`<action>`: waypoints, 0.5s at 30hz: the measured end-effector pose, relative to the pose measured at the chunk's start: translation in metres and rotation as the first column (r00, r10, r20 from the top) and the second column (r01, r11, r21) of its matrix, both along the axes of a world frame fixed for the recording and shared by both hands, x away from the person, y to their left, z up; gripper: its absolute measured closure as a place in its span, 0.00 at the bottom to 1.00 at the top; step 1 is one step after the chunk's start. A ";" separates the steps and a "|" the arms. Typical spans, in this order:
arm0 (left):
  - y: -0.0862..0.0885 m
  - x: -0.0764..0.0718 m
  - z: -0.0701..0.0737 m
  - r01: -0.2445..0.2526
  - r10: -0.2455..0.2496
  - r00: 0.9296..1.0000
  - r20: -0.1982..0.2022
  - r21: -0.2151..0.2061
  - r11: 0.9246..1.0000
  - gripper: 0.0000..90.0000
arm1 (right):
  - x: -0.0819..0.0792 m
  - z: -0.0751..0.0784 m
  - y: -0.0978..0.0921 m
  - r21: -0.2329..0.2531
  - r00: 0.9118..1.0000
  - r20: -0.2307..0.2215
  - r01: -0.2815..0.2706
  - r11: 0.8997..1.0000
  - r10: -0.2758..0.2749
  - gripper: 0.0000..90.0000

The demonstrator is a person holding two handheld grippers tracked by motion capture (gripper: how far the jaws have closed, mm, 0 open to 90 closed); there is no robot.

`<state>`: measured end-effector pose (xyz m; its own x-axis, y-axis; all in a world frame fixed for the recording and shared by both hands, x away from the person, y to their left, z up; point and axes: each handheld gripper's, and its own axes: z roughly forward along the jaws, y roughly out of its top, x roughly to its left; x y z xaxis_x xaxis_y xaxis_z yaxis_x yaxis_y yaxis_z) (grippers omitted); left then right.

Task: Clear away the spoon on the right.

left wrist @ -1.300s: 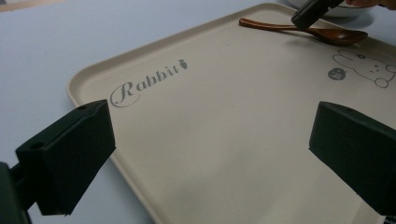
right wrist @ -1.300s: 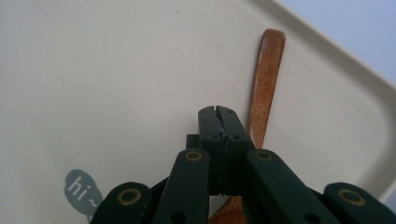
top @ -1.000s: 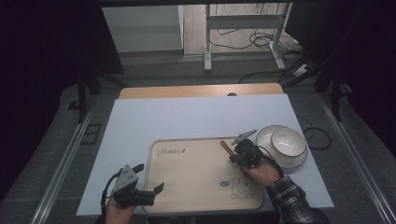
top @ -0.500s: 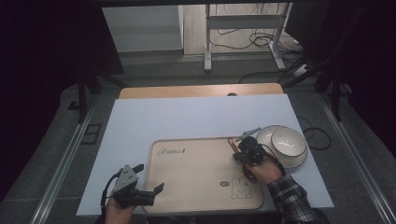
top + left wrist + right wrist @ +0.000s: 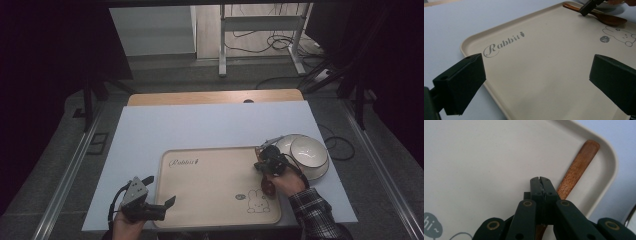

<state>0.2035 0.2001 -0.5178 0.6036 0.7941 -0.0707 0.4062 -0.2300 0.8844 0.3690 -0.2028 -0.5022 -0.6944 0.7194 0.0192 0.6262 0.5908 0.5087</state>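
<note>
A beige tray (image 5: 200, 200) printed with a rabbit lies on the white table top. A brown wooden spoon (image 5: 268, 187) lies along the tray's right edge, its handle end near the far right corner. My right gripper (image 5: 260, 164) is shut, and its tips rest over the spoon's handle (image 5: 579, 167), with nothing seen between the jaws. Its closed tips (image 5: 541, 180) point at the tray (image 5: 486, 157). My left gripper (image 5: 161, 189) stands open at the tray's near left corner, jaws wide apart over the bare tray (image 5: 536, 50). From there the spoon (image 5: 609, 19) lies far off under the right gripper (image 5: 585, 11).
A white bowl (image 5: 307, 152) sits just right of the tray, close to my right hand. A wooden strip (image 5: 215, 96) runs along the table's far edge. Dark floor with cables and a metal stand lies beyond.
My right gripper has shifted right toward the bowl, and it stands lower over the tray's right edge. The left gripper has stayed put.
</note>
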 end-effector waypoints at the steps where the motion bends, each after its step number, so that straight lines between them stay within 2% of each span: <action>1: 0.000 0.000 0.000 0.000 0.000 1.000 0.000 0.000 1.000 0.00 | 0.000 0.000 -0.001 0.001 1.000 0.000 0.000 1.000 0.000 1.00; 13: 0.000 0.000 0.000 0.001 -0.001 1.000 0.000 0.003 1.000 0.00 | 0.000 0.000 -0.002 0.000 1.000 0.001 0.006 1.000 -0.006 1.00; 15: 0.000 0.000 0.000 0.001 -0.001 1.000 0.000 0.003 1.000 0.00 | 0.000 0.001 -0.002 0.015 1.000 0.004 -0.006 1.000 0.006 1.00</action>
<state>0.2034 0.1998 -0.5178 0.6043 0.7939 -0.0681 0.4059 -0.2332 0.8837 0.3690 -0.2049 -0.5008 -0.6987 0.7148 0.0275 0.6207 0.5868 0.5200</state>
